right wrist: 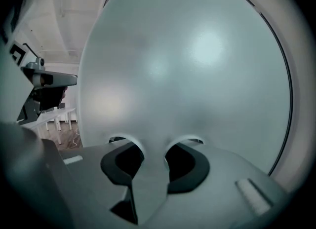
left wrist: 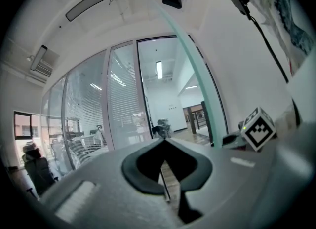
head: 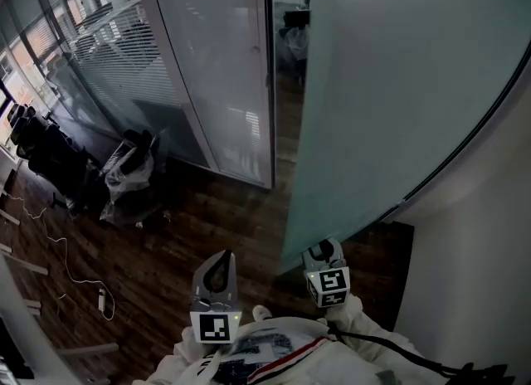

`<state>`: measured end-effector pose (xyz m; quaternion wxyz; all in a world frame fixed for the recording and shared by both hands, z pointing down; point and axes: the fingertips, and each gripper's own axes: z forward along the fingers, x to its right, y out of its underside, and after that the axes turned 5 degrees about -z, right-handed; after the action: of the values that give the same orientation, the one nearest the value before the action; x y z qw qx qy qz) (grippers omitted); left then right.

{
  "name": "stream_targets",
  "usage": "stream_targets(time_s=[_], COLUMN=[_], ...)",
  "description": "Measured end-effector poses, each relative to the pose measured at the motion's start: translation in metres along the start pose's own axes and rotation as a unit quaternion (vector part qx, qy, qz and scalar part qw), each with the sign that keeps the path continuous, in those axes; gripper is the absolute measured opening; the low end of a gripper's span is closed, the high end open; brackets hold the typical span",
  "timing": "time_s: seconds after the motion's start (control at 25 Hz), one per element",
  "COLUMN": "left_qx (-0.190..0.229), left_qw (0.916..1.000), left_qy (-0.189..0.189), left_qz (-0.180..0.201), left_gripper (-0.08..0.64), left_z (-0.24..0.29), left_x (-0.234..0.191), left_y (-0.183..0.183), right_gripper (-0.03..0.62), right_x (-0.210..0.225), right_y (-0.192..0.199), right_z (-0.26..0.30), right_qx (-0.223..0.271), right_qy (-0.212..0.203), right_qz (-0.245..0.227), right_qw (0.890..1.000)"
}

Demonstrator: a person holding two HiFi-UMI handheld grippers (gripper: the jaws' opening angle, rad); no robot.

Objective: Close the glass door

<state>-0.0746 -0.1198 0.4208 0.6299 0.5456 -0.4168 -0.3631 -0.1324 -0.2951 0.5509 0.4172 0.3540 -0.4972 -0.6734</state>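
While the frosted glass door [head: 390,85] stands ajar, its free edge leaves a narrow gap to the metal frame [head: 270,85] of the glass wall, with bare wooden floor [head: 241,217] in front. The right tool [right wrist: 154,154], jaws slightly apart and gripping nothing, is close up to the door's face near that edge. The left tool [left wrist: 164,143], closed and empty, hangs clear beside it, facing the gap.
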Motion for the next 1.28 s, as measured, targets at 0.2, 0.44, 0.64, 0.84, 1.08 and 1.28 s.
stream_targets(time_s=[0.2,0.44,0.64,0.84,1.08,1.28], left_qx=[0.001,-0.009,-0.012,-0.021,-0.012,-0.011], left_qw=[0.9999,0.9998,0.9994,0.9995,0.9997,0.9996], left_qy=[-0.003,-0.008,-0.021,-0.014,-0.017,-0.026], left_qz=[-0.012,-0.017,-0.026,-0.021,-0.014,-0.001], left_gripper=[0.002,0.002,0.002,0.002,0.002,0.002], left_z=[-0.002,-0.003,0.012,0.041,0.088,0.118], left_x=[-0.022,-0.049,-0.072,-0.082,-0.099,-0.118], left_y=[0.010,0.023,0.030,0.034,0.028,0.017], right_gripper=[0.126,0.125,0.126,0.125,0.124,0.124], right_x=[0.006,0.014,0.016,0.021,0.029,0.036], right_y=[-0.001,-0.005,-0.013,-0.025,-0.036,-0.041], right_z=[0.010,0.035,0.062,0.091,0.129,0.155], right_qx=[0.003,-0.022,-0.023,-0.016,0.006,0.000], right_qy=[0.008,0.030,0.027,0.031,0.048,0.053], right_qz=[0.007,0.013,0.009,0.007,0.011,0.010], right_qw=[1.000,0.999,0.999,0.999,0.999,0.999])
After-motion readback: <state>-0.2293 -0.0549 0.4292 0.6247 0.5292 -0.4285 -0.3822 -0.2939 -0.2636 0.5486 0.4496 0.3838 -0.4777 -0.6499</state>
